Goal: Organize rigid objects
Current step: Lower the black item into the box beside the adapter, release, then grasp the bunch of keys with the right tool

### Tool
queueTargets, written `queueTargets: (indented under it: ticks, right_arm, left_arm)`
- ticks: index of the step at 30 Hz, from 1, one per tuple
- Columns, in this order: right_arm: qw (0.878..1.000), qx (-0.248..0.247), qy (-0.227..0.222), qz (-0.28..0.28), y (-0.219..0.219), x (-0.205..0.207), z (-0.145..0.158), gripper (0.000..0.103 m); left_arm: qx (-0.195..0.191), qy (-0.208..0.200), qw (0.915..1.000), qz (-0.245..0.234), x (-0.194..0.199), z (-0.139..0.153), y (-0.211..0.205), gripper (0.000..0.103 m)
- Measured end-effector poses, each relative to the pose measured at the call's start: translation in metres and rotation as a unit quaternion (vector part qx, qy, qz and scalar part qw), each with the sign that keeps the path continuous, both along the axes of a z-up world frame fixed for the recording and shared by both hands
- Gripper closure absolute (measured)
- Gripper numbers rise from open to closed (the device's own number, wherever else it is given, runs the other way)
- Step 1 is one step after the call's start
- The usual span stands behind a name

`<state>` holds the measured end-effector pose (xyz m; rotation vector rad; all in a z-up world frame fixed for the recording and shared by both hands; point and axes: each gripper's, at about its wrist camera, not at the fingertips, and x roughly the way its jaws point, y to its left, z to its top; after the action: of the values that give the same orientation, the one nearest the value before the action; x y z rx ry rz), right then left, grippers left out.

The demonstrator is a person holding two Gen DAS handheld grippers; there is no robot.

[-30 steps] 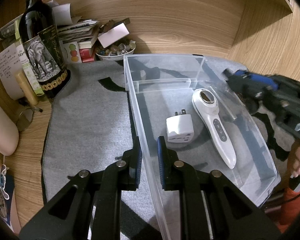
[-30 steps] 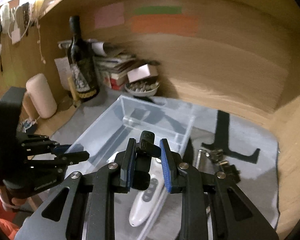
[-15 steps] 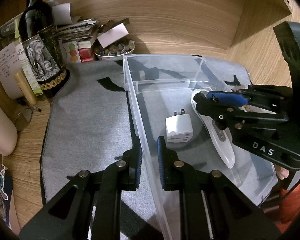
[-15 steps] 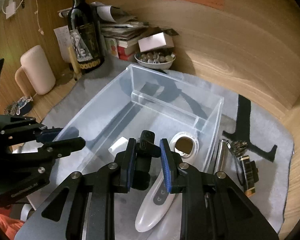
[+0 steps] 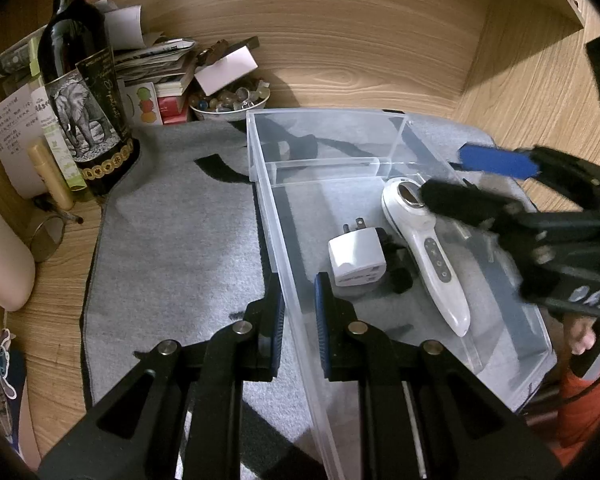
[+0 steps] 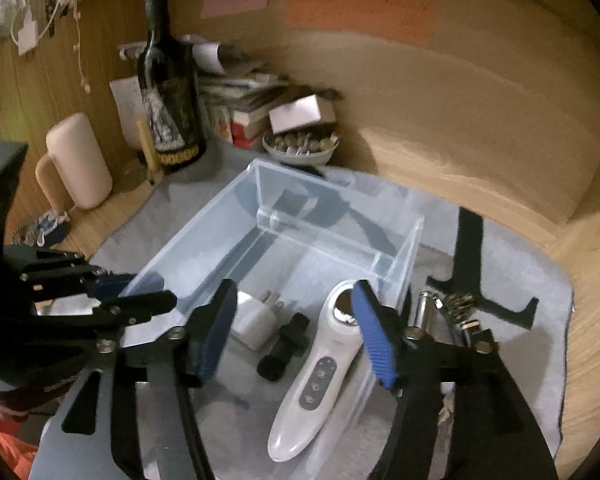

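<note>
Left gripper point(image 5: 299, 320) clamped on the near-left wall of the clear plastic bin point(image 5: 260, 184), one finger outside, one inside, pads pressing the wall. Right gripper point(image 6: 294, 330) hovers over the bin; its fingers point(image 6: 374, 340) have just been opening and stand spread wide, gripping nothing.

A small black clip-like part point(image 6: 284, 344) lies on the bin floor below the spread fingers, between the white plug adapter point(image 6: 256, 322) and the white handheld device point(image 6: 314, 380). From the left wrist view the same black part point(image 5: 400, 272) sits just right of the adapter point(image 5: 356, 258), touching or nearly so, with the handheld device point(image 5: 428, 248) alongside, head toward the far divider. The right gripper point(image 5: 496, 176) shows motion-blurred over the bin's right side.

The bin sits on a grey felt mat point(image 5: 172, 240) on the wooden surface point(image 5: 52, 320). Outside the bin's right wall lie metal items point(image 6: 452, 312), too blurred to name. Far left: dark wine bottle point(image 5: 80, 92), stack of books and papers point(image 5: 156, 68), small bowl of stones point(image 5: 230, 100), pink mug point(image 6: 78, 160).
</note>
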<state>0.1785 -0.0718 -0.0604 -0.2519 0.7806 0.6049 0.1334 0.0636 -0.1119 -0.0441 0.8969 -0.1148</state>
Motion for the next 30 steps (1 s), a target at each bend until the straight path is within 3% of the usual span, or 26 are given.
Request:
queueTargets:
  ticks: [5, 14, 22, 30]
  right_arm:
    - [0.999, 0.022, -0.027, -0.019, -0.022, -0.005, 0.022, 0.041]
    - [0.992, 0.010, -0.054, -0.113, -0.083, 0.009, 0.038, 0.041]
    - [0.985, -0.021, -0.004, -0.173, -0.123, 0.030, -0.003, 0.041]
    - [0.980, -0.031, 0.067, -0.183, -0.135, 0.029, -0.056, 0.041]
  left_arm:
    - [0.002, 0.000, 1.0000, 0.001, -0.001, 0.000, 0.000, 0.088]
    - [0.003, -0.001, 1.0000, 0.001, -0.001, 0.000, -0.001, 0.088]
    - [0.002, 0.000, 1.0000, 0.001, -0.001, 0.000, -0.001, 0.088]
    - [0.002, 0.000, 1.0000, 0.001, -0.001, 0.000, -0.001, 0.088]
